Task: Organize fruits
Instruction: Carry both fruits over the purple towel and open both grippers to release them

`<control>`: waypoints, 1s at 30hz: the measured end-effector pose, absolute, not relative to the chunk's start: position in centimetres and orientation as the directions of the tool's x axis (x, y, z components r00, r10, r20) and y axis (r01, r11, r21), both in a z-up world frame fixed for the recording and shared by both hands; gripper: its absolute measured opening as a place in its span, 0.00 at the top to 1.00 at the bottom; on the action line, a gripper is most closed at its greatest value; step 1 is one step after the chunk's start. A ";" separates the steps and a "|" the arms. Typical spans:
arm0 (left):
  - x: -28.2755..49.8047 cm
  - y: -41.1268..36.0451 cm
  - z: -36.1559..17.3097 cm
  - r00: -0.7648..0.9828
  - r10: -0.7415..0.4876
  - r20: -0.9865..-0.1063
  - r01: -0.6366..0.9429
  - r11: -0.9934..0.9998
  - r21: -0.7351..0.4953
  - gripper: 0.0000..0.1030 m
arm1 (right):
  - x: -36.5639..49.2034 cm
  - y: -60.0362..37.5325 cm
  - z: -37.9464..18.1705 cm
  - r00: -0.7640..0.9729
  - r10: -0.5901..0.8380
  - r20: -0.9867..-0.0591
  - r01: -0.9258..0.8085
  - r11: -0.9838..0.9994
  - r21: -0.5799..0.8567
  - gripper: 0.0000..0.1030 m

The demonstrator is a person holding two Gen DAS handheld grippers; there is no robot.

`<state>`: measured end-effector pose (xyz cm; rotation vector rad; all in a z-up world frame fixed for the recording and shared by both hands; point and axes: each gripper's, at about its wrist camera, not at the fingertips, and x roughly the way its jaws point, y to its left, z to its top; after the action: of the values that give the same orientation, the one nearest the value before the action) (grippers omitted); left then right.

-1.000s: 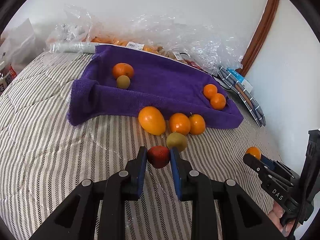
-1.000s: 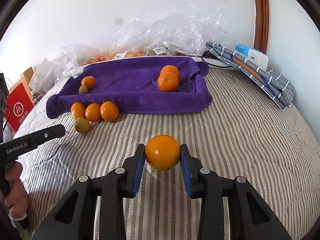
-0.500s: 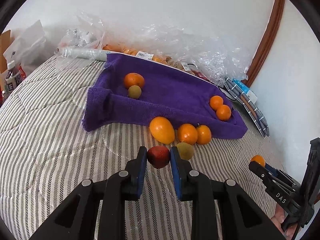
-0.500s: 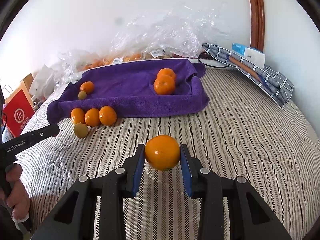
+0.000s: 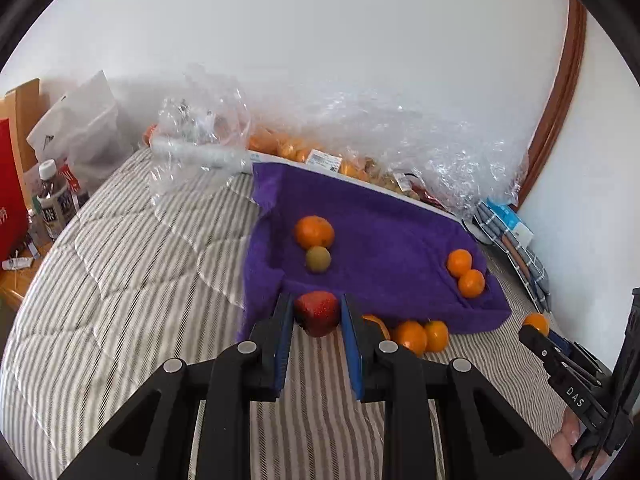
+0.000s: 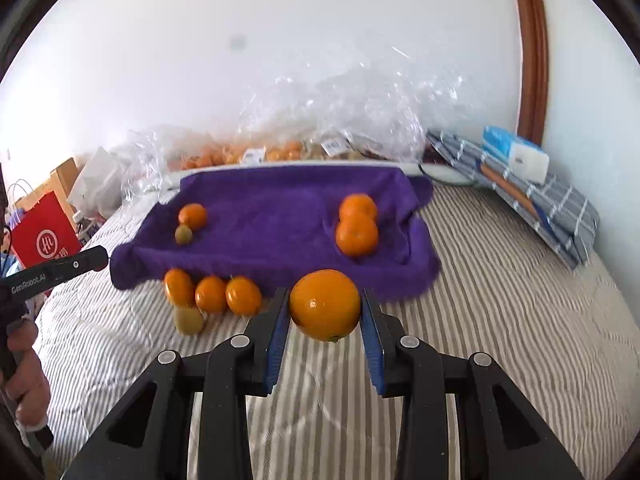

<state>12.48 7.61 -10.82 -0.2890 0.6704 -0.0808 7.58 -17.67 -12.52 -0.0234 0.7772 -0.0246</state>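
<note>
My left gripper (image 5: pixel 317 314) is shut on a red strawberry (image 5: pixel 318 312), held above the striped bed just before the purple towel (image 5: pixel 380 220). My right gripper (image 6: pixel 325 306) is shut on an orange (image 6: pixel 325 305), held near the towel's (image 6: pixel 280 204) front edge. On the towel lie an orange (image 5: pixel 314 231) with a small green fruit (image 5: pixel 318 258) at the left and two oranges (image 5: pixel 466 272) at the right. Three oranges (image 6: pixel 210 294) and a green fruit (image 6: pixel 189 319) lie on the bed in front of the towel.
Clear plastic bags (image 5: pixel 360 152) with more fruit lie behind the towel by the wall. A folded checked cloth with a tissue pack (image 6: pixel 516 158) lies at the right. A red bag (image 6: pixel 44 232) and bottles (image 5: pixel 52 200) stand at the bed's left edge.
Both grippers have moved forward and up toward the towel with their fruits still held. The loose oranges now lie close under the left gripper's right finger.
</note>
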 end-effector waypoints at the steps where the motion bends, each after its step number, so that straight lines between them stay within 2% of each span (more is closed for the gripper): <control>1: 13.1 8.0 -10.4 0.790 -0.158 -0.592 -0.024 0.958 -0.287 0.78 | 8.3 -17.3 -12.2 0.721 -0.030 -0.693 0.006 0.999 -0.038 0.66; 6: 16.1 9.3 -9.6 0.800 -0.131 -0.585 -0.044 0.961 -0.274 0.78 | 12.1 -16.4 -11.5 0.728 0.015 -0.685 -0.029 1.000 -0.009 0.66; 9: 18.0 9.7 -9.8 0.794 -0.148 -0.590 -0.047 0.952 -0.302 0.78 | 14.2 -15.9 -11.2 0.735 0.008 -0.679 -0.034 0.999 -0.025 0.66; 13: 19.8 9.3 -10.7 0.793 -0.124 -0.597 -0.054 0.961 -0.272 0.78 | 16.7 -15.2 -11.3 0.749 0.005 -0.662 -0.051 0.998 -0.049 0.66; 21: 21.4 8.1 -13.6 0.772 -0.147 -0.619 -0.025 0.965 -0.260 0.78 | 18.2 -15.9 -15.2 0.703 0.038 -0.710 -0.056 0.998 -0.002 0.66; 24: 21.7 7.9 -14.0 0.762 -0.181 -0.622 -0.006 0.958 -0.285 0.78 | 18.6 -15.9 -16.0 0.685 -0.005 -0.728 -0.039 0.998 -0.043 0.66; 30: 21.8 7.2 -14.3 0.759 -0.195 -0.621 0.005 0.956 -0.294 0.78 | 18.9 -16.1 -16.6 0.668 0.050 -0.743 -0.067 0.998 0.008 0.66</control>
<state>21.80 7.18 -14.32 -0.2840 0.7033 -0.1105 18.90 -16.07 -16.62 -0.0207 0.8372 0.0661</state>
